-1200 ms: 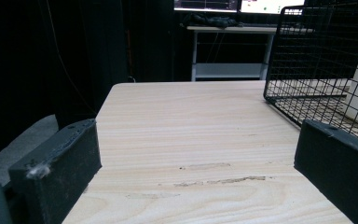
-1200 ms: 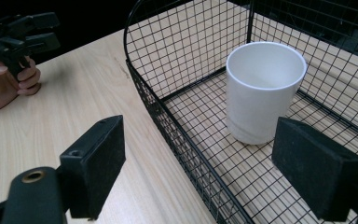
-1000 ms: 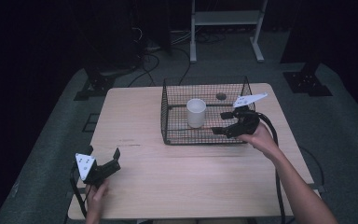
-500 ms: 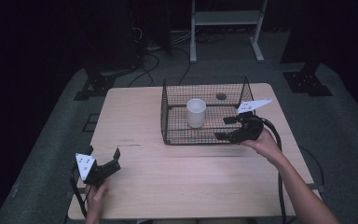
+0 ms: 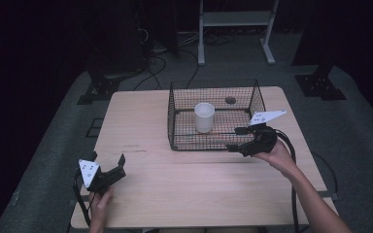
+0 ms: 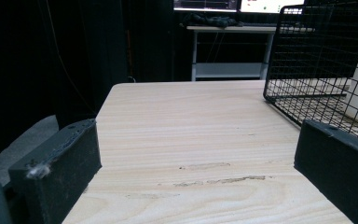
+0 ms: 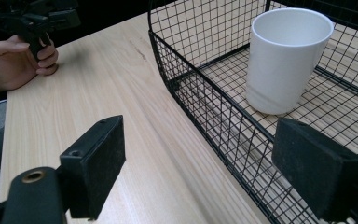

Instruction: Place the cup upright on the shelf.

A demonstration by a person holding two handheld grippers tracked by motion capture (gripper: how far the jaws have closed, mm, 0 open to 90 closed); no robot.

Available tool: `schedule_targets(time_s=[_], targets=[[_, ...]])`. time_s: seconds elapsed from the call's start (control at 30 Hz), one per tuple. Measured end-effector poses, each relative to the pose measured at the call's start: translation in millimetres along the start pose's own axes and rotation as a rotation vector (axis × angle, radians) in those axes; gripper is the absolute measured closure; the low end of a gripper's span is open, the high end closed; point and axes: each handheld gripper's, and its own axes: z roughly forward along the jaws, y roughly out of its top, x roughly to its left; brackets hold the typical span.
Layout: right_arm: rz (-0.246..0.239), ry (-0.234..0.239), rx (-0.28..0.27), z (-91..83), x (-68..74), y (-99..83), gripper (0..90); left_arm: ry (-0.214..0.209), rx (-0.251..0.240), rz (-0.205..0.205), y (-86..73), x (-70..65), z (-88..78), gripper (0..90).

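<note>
1 wire basket (image 5: 175, 127), 1 white cup (image 5: 204, 117), 2 grippers, 1 table (image 5: 141, 121).

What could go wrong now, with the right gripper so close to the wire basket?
The right gripper has open jaws straddling the wire basket's near wall, so closing or pulling might drag the basket. The white cup stands upright inside; a jolt could tip it. The cable beside the hand might snag the table edge.

Wire basket (image 5: 175, 121) stood on tabletop (image 5: 141, 111), a white cup (image 5: 204, 117) upright inside. Right hand-held gripper (image 5: 236, 139) lay at the basket's near right corner, jaws apart. Left hand-held gripper (image 5: 108, 162) rested near the tabletop's front left edge, jaws apart.
</note>
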Motion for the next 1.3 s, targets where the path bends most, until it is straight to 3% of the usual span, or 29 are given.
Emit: schedule_targets(time_s=[0.67,1.3], targets=[[0.014,0.001,-0.006,-8.0,5.1,-15.8,16.4,0.002,0.002,0.003,0.0,0.1,-0.1,0.0],[0.037,-0.029,-0.015,-14.5,7.2,-37.7,16.4,0.001,-0.001,0.004,0.0,-0.3,0.0,0.0]])
